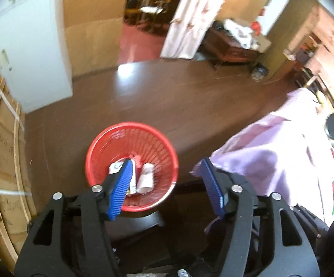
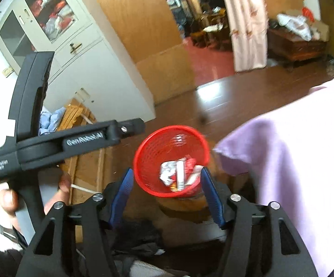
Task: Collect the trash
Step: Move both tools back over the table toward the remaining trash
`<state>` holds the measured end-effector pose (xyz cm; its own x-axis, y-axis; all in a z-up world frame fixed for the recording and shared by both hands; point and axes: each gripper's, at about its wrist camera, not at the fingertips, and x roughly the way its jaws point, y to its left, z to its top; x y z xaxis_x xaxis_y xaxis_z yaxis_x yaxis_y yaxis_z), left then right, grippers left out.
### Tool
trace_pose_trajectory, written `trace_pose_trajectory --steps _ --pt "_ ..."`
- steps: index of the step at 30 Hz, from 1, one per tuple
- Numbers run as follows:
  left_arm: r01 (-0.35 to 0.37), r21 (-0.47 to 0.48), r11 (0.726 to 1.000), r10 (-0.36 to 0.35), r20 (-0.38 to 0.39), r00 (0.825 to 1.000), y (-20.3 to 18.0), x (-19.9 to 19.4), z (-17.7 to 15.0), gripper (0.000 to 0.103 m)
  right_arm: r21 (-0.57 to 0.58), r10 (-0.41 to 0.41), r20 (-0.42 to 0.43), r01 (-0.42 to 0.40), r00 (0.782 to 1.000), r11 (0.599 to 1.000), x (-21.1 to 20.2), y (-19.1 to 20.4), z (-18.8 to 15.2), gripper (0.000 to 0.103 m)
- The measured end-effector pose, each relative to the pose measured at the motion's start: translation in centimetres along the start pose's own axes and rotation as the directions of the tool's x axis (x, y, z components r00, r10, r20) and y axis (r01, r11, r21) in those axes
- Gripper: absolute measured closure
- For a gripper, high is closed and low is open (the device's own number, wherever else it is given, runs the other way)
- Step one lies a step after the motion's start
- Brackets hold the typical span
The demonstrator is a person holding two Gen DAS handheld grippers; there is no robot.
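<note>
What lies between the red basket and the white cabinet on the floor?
In the left wrist view, only bare brown floor lies between the red basket and the white cabinet.

Basket [image 1: 132, 166] stands on the floor [image 1: 167, 97], with trash [image 1: 146, 177] lying inside it. Cloth-covered bed [image 1: 270, 152] lies at 3 o'clock of the basket; cabinet [image 1: 28, 46] at 10 o'clock; doorway [image 1: 141, 11] at 12 o'clock, beyond the floor.
</note>
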<state>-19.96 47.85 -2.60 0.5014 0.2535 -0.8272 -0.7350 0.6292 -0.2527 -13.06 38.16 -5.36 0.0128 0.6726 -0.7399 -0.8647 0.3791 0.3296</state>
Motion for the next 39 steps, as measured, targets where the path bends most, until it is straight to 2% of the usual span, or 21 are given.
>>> trace_pose_trajectory --steps 3,7,12,18,21,24,30,39 --pt "0.031 0.068 0.997 -0.032 0.021 0.999 -3.0 -1.1 -0.4 0.037 0.024 -0.073 0.044 0.072 0.996 0.997 -4.1 -2.3 -1.2 0.039" --pt "0.083 0.171 0.982 -0.086 0.009 0.996 -7.6 -1.7 -1.6 0.031 0.135 -0.173 0.102 0.158 0.980 0.978 -10.1 -6.8 -3.4 0.038" --pt "0.168 0.264 0.950 -0.158 -0.060 0.986 -13.0 -1.6 -3.6 0.028 0.304 -0.302 0.181 0.239 0.936 0.922 -17.9 -12.8 -7.9 0.036" --pt "0.202 0.397 0.895 -0.183 -0.086 0.979 -20.1 -1.8 -6.5 0.025 0.455 -0.442 0.200 0.317 0.874 0.832 -24.3 -18.2 -13.9 0.029" --pt "0.230 0.454 0.861 -0.198 -0.116 0.973 -23.6 -1.5 -7.9 0.024 0.525 -0.511 0.183 0.356 0.840 0.773 -26.8 -20.4 -16.8 0.027" --pt "0.248 0.524 0.815 -0.205 -0.140 0.969 -27.5 -1.4 -9.5 0.024 0.584 -0.559 0.164 0.377 0.812 0.719 -29.1 -22.9 -19.7 0.026" --pt "0.296 0.630 0.718 -0.247 -0.167 0.955 -34.9 -1.3 -12.4 0.023 0.665 -0.654 0.145 0.417 0.742 0.620 -33.6 -26.1 -24.3 0.024" --pt "0.359 0.717 0.598 -0.283 -0.231 0.931 -42.9 -0.9 -15.9 0.022 0.757 -0.738 0.082 0.440 0.670 0.483 -38.1 -29.4 -28.8 0.019"
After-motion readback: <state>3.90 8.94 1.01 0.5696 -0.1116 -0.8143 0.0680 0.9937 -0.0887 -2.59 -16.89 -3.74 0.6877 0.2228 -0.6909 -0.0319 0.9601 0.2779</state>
